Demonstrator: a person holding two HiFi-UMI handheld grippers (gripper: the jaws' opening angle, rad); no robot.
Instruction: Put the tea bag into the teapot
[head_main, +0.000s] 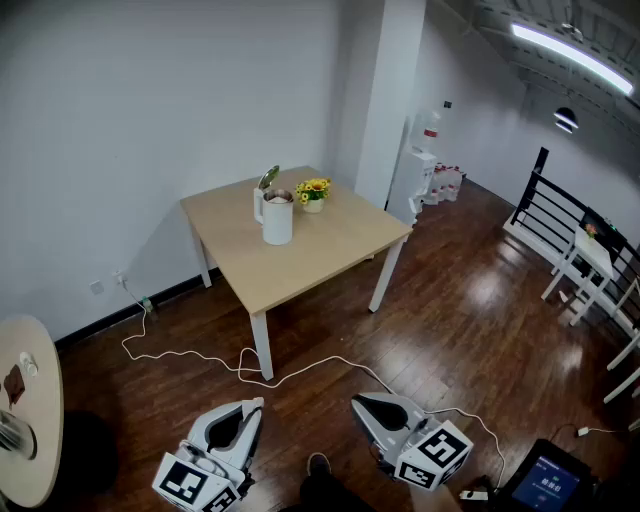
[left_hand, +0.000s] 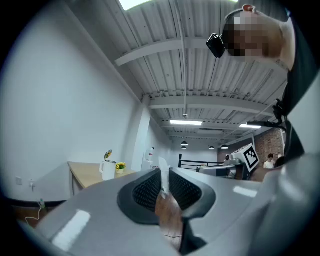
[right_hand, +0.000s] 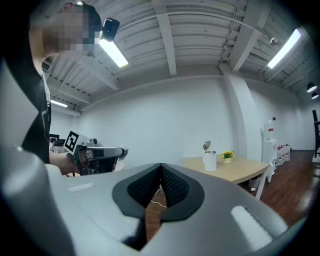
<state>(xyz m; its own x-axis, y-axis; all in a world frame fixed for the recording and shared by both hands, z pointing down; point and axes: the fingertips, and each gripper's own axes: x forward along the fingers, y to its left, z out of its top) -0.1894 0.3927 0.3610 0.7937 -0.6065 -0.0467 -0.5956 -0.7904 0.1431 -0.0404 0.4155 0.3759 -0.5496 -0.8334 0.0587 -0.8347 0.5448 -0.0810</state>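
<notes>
The white teapot (head_main: 277, 218) stands with its lid flipped up on the light wooden table (head_main: 320, 250), far ahead of both grippers. It also shows small in the left gripper view, teapot (left_hand: 106, 169), and in the right gripper view, teapot (right_hand: 210, 160). My left gripper (head_main: 252, 408) is low over the floor, its jaws shut on a thin white tea bag (left_hand: 163, 175) that sticks up between the pads. My right gripper (head_main: 362, 403) hangs beside it, tips together (right_hand: 161, 167) with nothing between them.
A small pot of yellow flowers (head_main: 314, 190) sits right behind the teapot. A white cable (head_main: 300, 370) trails over the dark wooden floor before the table. A round table (head_main: 25, 420) is at the left, a water dispenser (head_main: 420, 165) by the pillar, a railing and white chairs (head_main: 590, 270) to the right.
</notes>
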